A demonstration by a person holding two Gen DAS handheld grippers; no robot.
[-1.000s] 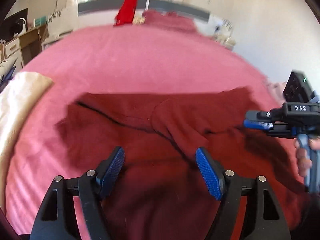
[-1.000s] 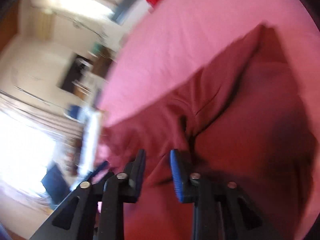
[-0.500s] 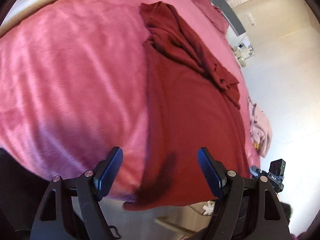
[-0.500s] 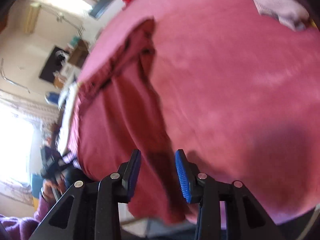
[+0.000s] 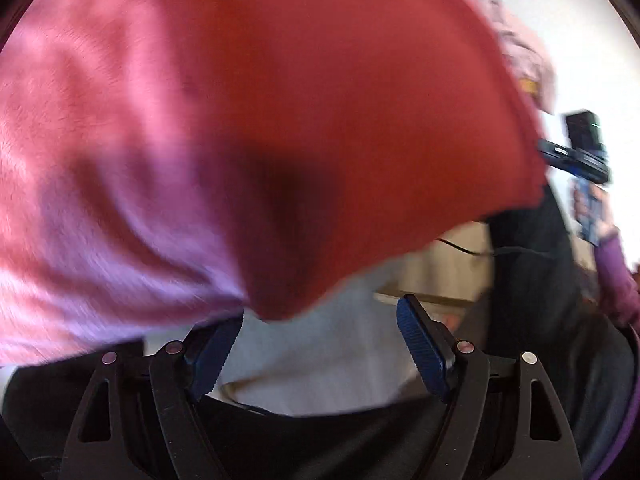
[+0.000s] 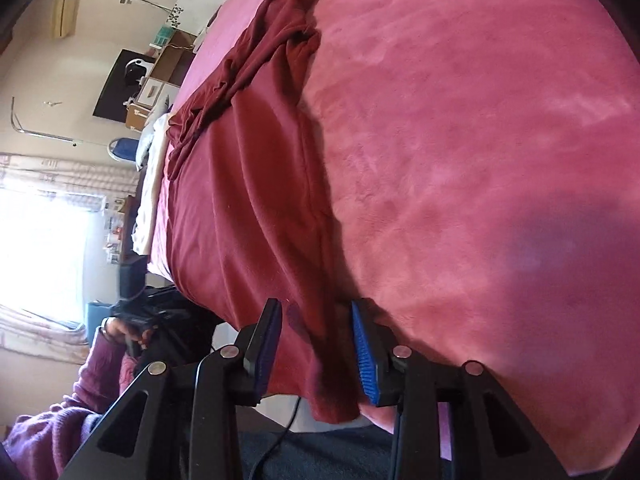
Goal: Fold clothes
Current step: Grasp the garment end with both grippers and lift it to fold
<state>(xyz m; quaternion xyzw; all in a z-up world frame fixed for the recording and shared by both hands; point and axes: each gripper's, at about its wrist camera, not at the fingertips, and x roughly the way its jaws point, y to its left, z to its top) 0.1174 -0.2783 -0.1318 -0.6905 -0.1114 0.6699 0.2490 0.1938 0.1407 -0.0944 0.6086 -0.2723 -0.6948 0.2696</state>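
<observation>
Both hands had swung off the middle of the dark red garment (image 6: 248, 184) and down to its near hem, at the edge of the bed w/ the pink blanket (image 6: 480, 140). A sec earlier both wrist views looked across the rumpled middle of the cloth; now each looked at a bottom corner hanging over the bed edge.

Garment lay lengthwise on the blanket, body fairly flat, far end bunched and twisted, prob. sleeves or hood, can't tell which.

Right gripper (image 6: 316, 344): jaws straddled the hem corner near the garment's right edge. They had widened from their narrower setting a sec ago; cloth sat between the blue pads (image 6: 362, 352), but a gap showed on both sides, so not clamped yet.

Left gripper (image 5: 320, 344): jaws stood wide apart, empty, just below the other hanging corner. That view was blurred; corner tip was above the pads, not between them.

Judgement: this looked like the reach for the two bottom corners, i.e. start of a lengthwise fold. Neither corner secured. Bunched far end would likely need smoothing, else the fold comes out lumpy.
</observation>
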